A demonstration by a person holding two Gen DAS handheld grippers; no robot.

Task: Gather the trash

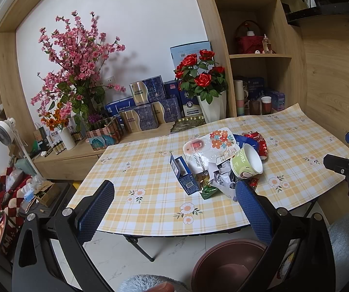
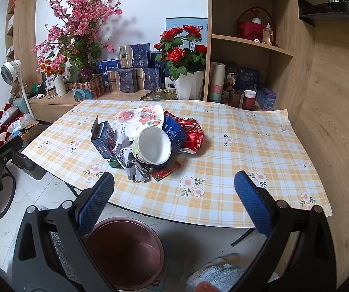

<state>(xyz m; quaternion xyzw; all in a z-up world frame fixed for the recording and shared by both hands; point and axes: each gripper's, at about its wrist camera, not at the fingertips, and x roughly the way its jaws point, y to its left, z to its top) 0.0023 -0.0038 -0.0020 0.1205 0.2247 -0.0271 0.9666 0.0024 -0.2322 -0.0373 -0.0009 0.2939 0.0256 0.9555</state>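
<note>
A heap of trash lies mid-table: a tipped paper cup (image 1: 247,161) (image 2: 153,145), a small blue box (image 1: 183,174) (image 2: 103,140), a flowered plastic pouch (image 1: 211,148) (image 2: 142,119), a crushed red can (image 1: 259,142) (image 2: 192,132), crumpled paper (image 1: 220,178) (image 2: 130,163) and a red wrapper (image 2: 166,171). A brown bin (image 1: 225,265) (image 2: 125,250) stands on the floor under the table's near edge. My left gripper (image 1: 174,202) is open, short of the heap. My right gripper (image 2: 174,196) is open over the table's near edge, with nothing between its fingers.
The checked tablecloth (image 1: 150,177) (image 2: 235,150) covers a folding table. Behind it a low wooden shelf (image 1: 77,153) carries boxes, pink blossoms and a rose pot (image 2: 190,87). Tall shelving (image 2: 250,43) stands at the back right. Clutter and a fan (image 1: 5,131) fill the left floor.
</note>
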